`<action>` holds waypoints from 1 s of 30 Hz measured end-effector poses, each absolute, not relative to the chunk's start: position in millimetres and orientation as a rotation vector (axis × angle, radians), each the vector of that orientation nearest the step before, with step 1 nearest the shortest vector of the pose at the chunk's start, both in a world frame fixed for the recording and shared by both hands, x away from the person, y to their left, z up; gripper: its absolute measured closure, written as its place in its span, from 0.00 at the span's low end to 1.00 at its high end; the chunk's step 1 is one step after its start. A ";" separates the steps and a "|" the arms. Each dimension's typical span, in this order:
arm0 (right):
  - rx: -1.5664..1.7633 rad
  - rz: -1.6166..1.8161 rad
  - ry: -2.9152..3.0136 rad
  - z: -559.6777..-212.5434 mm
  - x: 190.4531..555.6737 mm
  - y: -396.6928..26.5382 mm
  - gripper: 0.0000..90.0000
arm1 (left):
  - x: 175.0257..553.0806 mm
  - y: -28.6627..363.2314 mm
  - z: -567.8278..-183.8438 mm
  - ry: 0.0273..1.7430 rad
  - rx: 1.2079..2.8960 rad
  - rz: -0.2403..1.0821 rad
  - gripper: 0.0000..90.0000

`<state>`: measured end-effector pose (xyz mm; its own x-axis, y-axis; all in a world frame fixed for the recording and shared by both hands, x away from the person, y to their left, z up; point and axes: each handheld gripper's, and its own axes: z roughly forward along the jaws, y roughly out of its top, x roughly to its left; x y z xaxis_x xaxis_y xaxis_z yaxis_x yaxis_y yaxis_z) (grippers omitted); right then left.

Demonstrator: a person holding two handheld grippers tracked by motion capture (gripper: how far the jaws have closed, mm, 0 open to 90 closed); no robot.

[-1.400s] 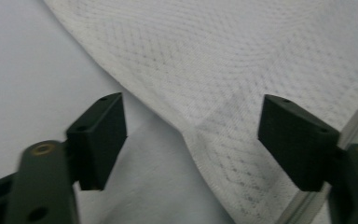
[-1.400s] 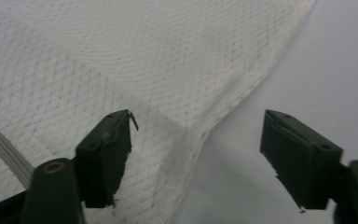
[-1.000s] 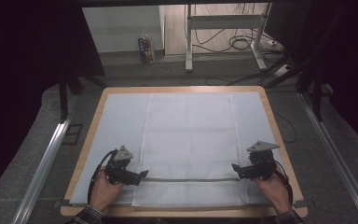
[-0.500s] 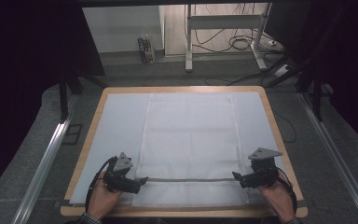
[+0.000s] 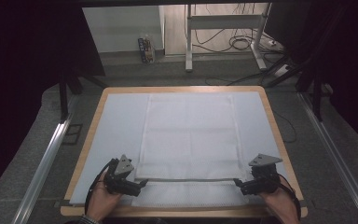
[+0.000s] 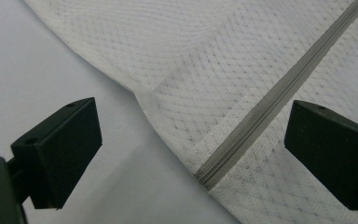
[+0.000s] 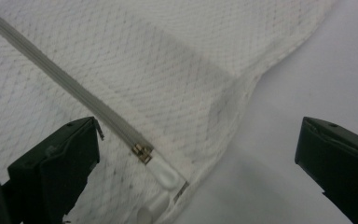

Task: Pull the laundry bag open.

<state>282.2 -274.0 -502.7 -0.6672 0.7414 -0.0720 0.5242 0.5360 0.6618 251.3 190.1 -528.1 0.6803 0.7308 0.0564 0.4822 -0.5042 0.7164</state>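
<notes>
Both claws stand with jaws apart, gripping nothing. Between the left claw (image 6: 193,154) jaws lies the zipper (image 6: 279,95) end of a white mesh bag (image 5: 189,135); between the right claw (image 7: 198,163) jaws lies its pull (image 7: 163,173).

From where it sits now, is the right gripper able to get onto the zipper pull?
Probably yes. The right gripper is open, and the zipper pull lies flat between its jaws at the corner of the mesh bag, with nothing over it.

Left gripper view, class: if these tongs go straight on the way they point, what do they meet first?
Most likely the grey zipper's end at the edge of the white mesh bag; the open left tongs straddle it, though depth is uncertain.
</notes>
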 end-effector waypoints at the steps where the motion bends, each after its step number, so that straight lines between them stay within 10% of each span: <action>1: 1.050 0.878 2.436 -502.5 280.4 -275.3 0.00 | 251.3 189.9 -528.1 0.926 2.202 0.469 0.04; 30: 1.179 0.627 2.572 -510.8 246.4 -260.3 0.21 | 249.4 181.2 -530.2 0.872 2.259 0.523 0.05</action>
